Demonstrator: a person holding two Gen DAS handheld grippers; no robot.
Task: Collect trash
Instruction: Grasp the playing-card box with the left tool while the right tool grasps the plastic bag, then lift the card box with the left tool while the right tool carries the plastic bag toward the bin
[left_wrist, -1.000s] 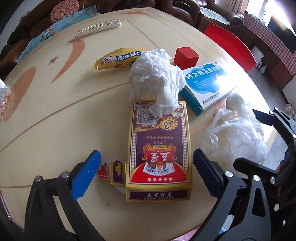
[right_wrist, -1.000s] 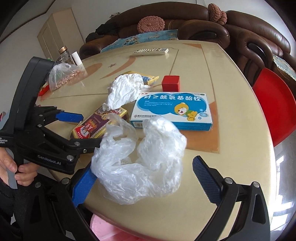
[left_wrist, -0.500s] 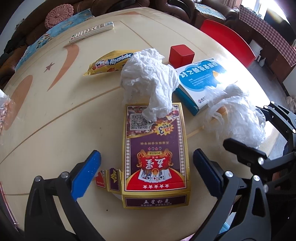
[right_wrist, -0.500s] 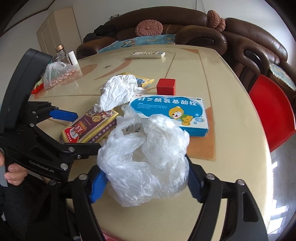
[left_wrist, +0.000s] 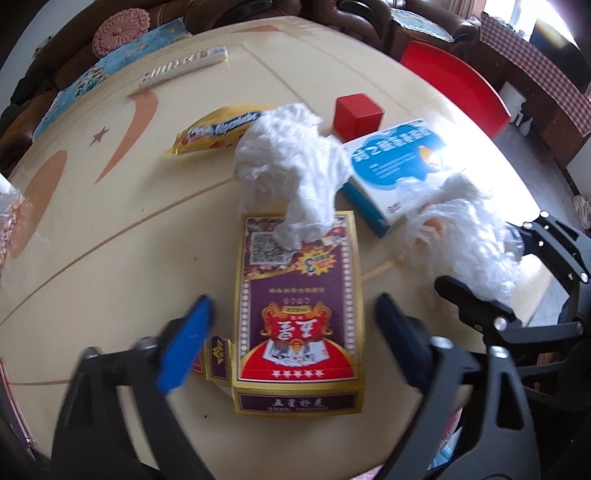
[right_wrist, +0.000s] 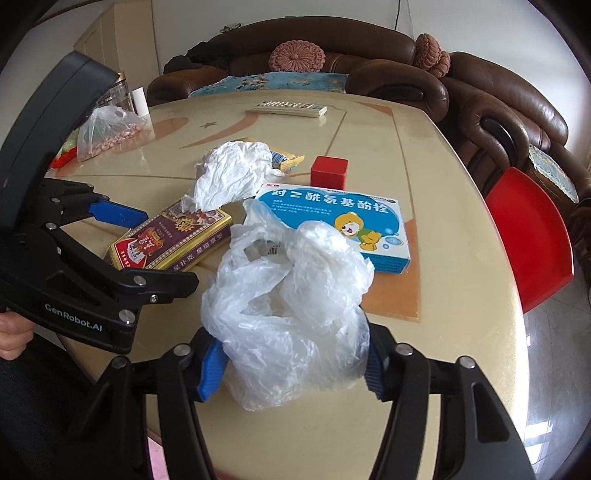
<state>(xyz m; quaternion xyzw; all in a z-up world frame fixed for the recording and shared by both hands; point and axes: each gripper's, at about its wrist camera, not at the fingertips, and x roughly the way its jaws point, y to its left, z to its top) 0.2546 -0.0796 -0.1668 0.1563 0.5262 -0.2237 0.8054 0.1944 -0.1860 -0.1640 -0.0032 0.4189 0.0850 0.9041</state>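
My right gripper (right_wrist: 291, 363) is shut on a crumpled clear plastic bag (right_wrist: 291, 306), which also shows in the left wrist view (left_wrist: 465, 240). My left gripper (left_wrist: 291, 332) is open, its jaws on either side of a purple and gold playing-card box (left_wrist: 299, 314) with its end flap open. A crumpled white tissue (left_wrist: 291, 170) lies on the box's far end; both show in the right wrist view, the box (right_wrist: 173, 240) and the tissue (right_wrist: 232, 173). A yellow candy wrapper (left_wrist: 218, 131) lies beyond the tissue.
On the round beige table (right_wrist: 443, 332) lie a blue medicine box (right_wrist: 343, 221), a red cube (right_wrist: 329, 171), a remote control (right_wrist: 290, 109) and a bag of nuts (right_wrist: 107, 133). A red chair (right_wrist: 532, 236) stands at the right. Brown sofas stand behind.
My right gripper has closed on the plastic bag. My left gripper has moved slightly forward over the card box and its jaws have narrowed.
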